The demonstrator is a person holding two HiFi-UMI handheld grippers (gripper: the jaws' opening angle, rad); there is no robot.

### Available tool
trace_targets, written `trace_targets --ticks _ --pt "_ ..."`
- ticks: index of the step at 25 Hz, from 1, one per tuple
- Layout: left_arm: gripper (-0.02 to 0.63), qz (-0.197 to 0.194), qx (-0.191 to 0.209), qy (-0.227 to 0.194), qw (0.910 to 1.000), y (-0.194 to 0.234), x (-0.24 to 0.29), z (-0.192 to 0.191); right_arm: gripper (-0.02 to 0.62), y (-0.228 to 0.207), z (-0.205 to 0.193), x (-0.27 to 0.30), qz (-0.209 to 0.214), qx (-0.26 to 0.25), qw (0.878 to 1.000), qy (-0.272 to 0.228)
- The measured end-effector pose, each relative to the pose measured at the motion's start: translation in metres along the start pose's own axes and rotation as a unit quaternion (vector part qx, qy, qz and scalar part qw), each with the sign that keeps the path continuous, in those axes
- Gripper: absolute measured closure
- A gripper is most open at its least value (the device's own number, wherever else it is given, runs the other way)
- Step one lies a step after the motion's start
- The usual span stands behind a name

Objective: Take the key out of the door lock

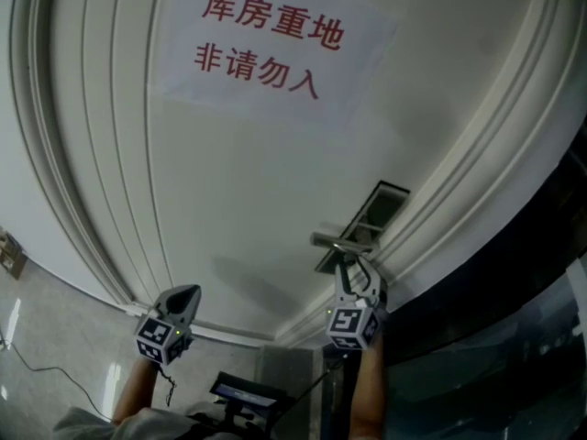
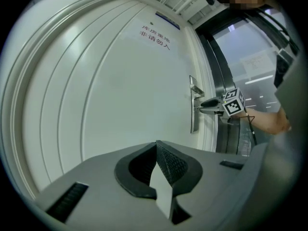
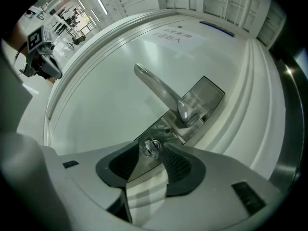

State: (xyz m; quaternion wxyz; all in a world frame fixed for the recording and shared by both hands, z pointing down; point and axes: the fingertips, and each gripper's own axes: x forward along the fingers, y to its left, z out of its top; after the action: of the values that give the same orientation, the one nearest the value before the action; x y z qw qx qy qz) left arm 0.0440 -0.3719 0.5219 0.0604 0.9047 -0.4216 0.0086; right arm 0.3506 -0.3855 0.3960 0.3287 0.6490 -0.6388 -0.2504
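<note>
A small silver key [image 3: 152, 147] sits in the cylinder of the steel lock plate [image 3: 204, 97] on a white door, below the lever handle [image 3: 161, 91]. My right gripper [image 3: 150, 154] is open, with the key's head between its two dark pads; the pads stand apart from it on both sides. In the head view the right gripper [image 1: 356, 264] points up at the lock plate [image 1: 381, 204], just under the handle [image 1: 341, 242]; the key is hidden there. My left gripper [image 1: 188, 293] hangs to the left, away from the lock. Its pads [image 2: 166, 160] meet with nothing between them.
A paper notice [image 1: 266, 39] with red characters is stuck high on the door. Raised mouldings [image 1: 92, 200] frame the door panel. A dark glass partition [image 1: 514, 319] borders the door on the right. A cable [image 1: 55, 371] lies on the pale floor at the left.
</note>
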Motion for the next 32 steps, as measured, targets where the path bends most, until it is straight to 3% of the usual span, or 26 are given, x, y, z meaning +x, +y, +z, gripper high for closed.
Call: trace_targets --ticks 5,11,24,32 --pt "0.6 0.004 -0.002 -0.003 1.0 0.0002 0.0001 0.0014 0.428 -0.0009 0.0047 0.0012 -0.005 -0.038 0.999 -0.003" --pt "0.6 0.008 -0.002 -0.007 0.9999 0.0002 0.0006 0.0035 0.483 -0.0017 -0.0005 0.0026 -0.004 -0.075 0.997 0.002" --pt "0.6 0.015 -0.006 -0.008 0.9998 0.0048 -0.0027 0.0021 0.557 0.0016 0.001 0.0042 -0.011 -0.099 0.995 0.003" --pt "0.6 0.016 -0.01 -0.008 0.9998 0.0049 -0.0025 -0.0003 0.565 0.0025 0.001 0.004 -0.015 -0.122 0.992 0.004"
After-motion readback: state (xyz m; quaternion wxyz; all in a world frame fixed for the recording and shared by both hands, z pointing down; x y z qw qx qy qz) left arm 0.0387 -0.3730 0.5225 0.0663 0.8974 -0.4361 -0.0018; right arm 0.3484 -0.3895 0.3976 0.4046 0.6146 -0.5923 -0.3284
